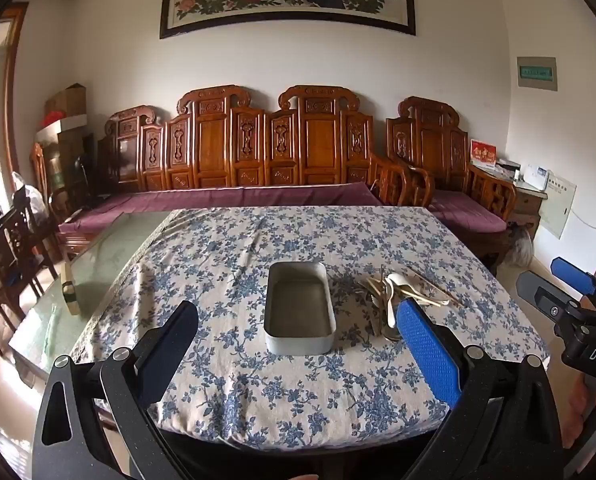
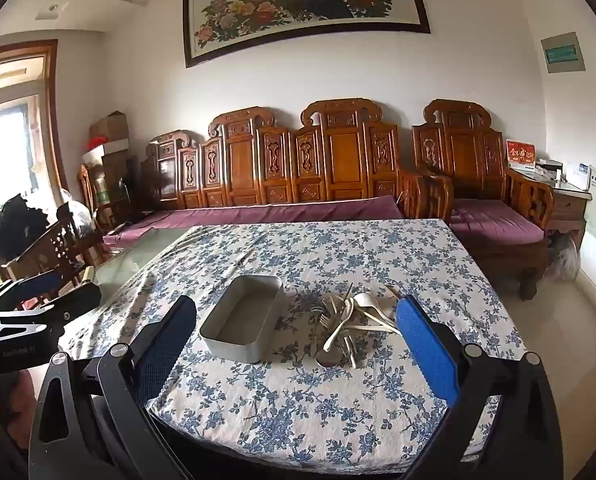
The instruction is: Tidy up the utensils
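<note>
An empty grey metal tin [image 1: 299,309] [image 2: 244,329] stands in the middle of the table with the blue floral cloth [image 1: 258,384] [image 2: 298,400]. Just right of it lies a loose pile of utensils [image 1: 393,296] [image 2: 349,322]: pale spoons, forks and chopsticks. My left gripper [image 1: 294,320] is open and empty, held above the near part of the table, facing the tin. My right gripper [image 2: 294,320] is open and empty, facing the tin and the pile. Each gripper shows at the edge of the other's view, the right [image 1: 565,284] and the left [image 2: 42,292].
A carved wooden sofa [image 1: 266,152] with purple cushions stands behind the table. A bare glass tabletop strip [image 1: 98,264] lies left of the cloth with a small box [image 1: 70,292] on it. Wooden chairs [image 2: 46,248] stand at the left.
</note>
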`<state>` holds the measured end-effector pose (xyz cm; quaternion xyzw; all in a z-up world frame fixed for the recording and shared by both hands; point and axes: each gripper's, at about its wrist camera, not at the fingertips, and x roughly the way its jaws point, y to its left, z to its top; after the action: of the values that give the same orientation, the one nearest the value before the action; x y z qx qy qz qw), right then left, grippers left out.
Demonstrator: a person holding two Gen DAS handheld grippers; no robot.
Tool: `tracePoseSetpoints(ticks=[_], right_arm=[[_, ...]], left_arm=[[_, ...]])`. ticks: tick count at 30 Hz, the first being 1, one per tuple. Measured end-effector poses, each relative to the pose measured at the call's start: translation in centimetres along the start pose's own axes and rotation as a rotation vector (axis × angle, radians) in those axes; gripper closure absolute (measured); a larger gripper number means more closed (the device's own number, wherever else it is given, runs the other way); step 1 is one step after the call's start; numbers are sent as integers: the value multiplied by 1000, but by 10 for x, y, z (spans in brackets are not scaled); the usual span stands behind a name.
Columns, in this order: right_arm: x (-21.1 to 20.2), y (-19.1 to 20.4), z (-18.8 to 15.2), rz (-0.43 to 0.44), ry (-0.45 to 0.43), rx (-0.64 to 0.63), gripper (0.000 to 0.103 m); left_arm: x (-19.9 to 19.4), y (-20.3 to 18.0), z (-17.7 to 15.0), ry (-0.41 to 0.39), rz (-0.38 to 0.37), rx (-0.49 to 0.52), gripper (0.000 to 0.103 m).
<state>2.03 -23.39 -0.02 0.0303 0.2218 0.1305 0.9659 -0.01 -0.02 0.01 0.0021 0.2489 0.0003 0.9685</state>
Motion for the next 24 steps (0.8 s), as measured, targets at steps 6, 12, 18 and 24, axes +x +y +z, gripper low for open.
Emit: tracePoseSetpoints(ticks=[6,12,18,24], right_arm=[[0,0,0,0,-4,0,3],[0,1,0,0,-4,-3,3],[-1,1,1,-1,-5,-4,3],[-1,1,1,-1,-5,-5,3]], left_arm=[[-2,0,1,-2,-3,-2,6],[0,0,0,2,-2,-3,6],[0,0,0,2,-3,-4,6],[0,0,0,1,-1,-3,6]])
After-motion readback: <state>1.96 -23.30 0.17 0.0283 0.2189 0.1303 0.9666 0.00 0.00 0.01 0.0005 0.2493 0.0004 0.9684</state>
